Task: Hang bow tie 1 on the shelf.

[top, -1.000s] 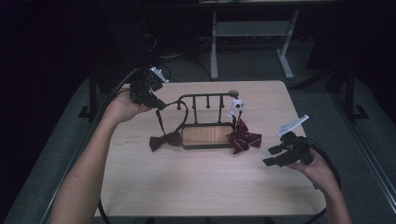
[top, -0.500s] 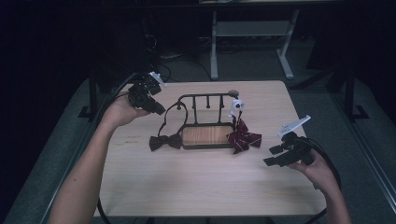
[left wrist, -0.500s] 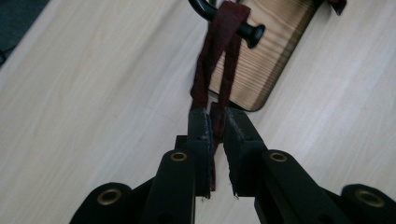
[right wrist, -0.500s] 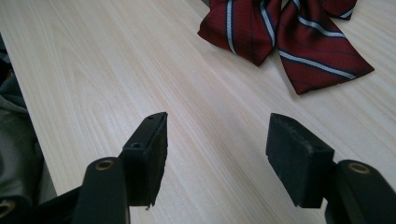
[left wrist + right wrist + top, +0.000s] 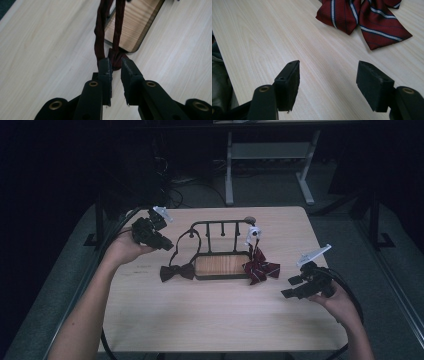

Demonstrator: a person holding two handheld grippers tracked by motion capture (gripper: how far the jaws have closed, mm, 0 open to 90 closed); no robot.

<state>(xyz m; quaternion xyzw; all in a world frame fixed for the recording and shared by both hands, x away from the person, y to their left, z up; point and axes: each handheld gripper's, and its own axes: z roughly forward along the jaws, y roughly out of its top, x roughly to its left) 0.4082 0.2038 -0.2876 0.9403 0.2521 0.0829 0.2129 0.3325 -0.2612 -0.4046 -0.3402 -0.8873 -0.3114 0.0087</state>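
Strap first: the dark maroon bow tie (image 5: 177,271) lies flat on the pale wooden table (image 5: 210,320), just left of the black metal rack with the wooden base (image 5: 221,265), and its thin neck strap (image 5: 110,30) loops up over the rack's left end. In our left gripper view the two strands run straight away from the jaws toward the rack, so the strap's long axis lines up with the claw.

Our left gripper (image 5: 165,245) sits up and left of the bow. Its jaws have just been opening and now stand a little apart. The strap's near end sits right at the tips, but we don't see the pads pressing it.

Our right gripper (image 5: 290,287) is well apart from all this, jaws wide with nothing between them, pointed at the red striped bow tie (image 5: 364,17) by the rack's right end. So the left hand is clearly the nearer one for the dark tie.
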